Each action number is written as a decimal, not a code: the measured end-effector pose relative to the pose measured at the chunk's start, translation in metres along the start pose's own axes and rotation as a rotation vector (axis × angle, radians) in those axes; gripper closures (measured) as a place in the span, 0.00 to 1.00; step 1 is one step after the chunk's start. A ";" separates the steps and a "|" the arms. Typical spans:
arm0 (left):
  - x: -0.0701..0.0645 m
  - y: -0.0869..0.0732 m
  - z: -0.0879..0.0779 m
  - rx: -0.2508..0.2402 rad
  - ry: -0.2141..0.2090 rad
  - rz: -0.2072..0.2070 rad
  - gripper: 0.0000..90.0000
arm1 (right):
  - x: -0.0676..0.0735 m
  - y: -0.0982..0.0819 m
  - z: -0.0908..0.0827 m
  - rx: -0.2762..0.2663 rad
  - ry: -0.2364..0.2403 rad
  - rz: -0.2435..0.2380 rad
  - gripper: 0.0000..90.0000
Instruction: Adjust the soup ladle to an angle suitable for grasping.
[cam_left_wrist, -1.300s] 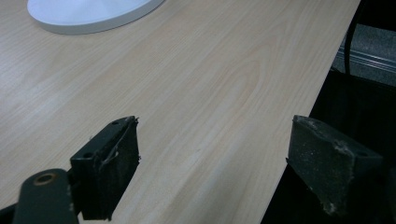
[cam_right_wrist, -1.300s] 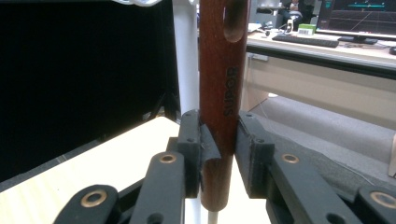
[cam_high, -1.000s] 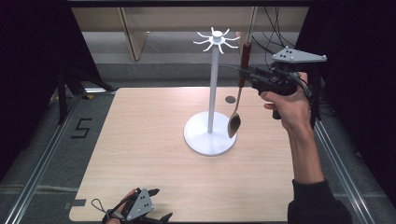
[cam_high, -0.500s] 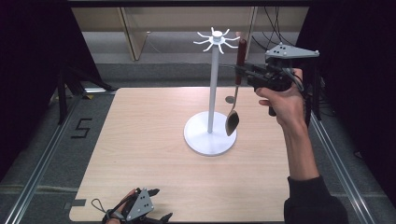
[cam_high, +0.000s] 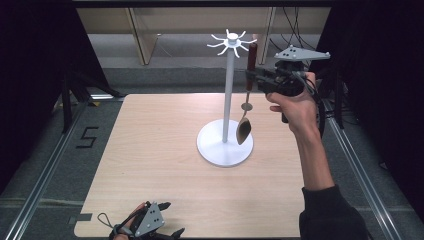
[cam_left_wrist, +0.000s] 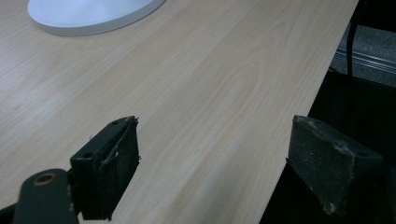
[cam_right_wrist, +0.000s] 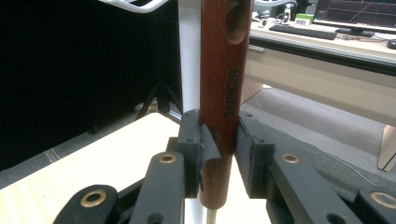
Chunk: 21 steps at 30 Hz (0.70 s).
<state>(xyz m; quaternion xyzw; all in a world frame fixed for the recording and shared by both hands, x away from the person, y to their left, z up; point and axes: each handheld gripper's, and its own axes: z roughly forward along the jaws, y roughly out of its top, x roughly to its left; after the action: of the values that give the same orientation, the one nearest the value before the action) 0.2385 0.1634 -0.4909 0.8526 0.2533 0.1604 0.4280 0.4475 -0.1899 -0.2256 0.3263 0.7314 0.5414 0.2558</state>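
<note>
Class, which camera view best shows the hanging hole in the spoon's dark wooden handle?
The right gripper view: the dark wooden handle is close up, its hole visible at the top, clamped by the right gripper. The high view shows the handle small and distant, hole indiscernible; the left gripper view shows table and stand base.

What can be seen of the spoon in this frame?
The spoon hangs upright, bowl down. Its dark reddish wooden handle has a hanging hole near the top and the word SUPOR printed along it; a thin metal shaft leads down to a metal bowl above the stand's round base. The right gripper is shut on the handle, beside the white stand's pole and just below its hooks.
</note>
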 end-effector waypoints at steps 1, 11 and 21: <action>0.000 0.000 0.000 0.000 0.001 0.000 0.18 | 0.000 0.000 0.001 0.004 -0.003 0.007 0.82; 0.000 0.000 0.000 -0.001 0.000 -0.001 0.18 | 0.002 0.003 0.006 0.020 -0.010 0.005 0.82; 0.000 0.000 -0.001 0.007 -0.012 -0.001 0.18 | 0.003 0.004 0.014 0.006 -0.011 0.004 0.82</action>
<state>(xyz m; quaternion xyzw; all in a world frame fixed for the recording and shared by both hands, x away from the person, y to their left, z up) 0.2379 0.1642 -0.4897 0.8550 0.2516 0.1540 0.4265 0.4563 -0.1785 -0.2259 0.3314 0.7309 0.5380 0.2578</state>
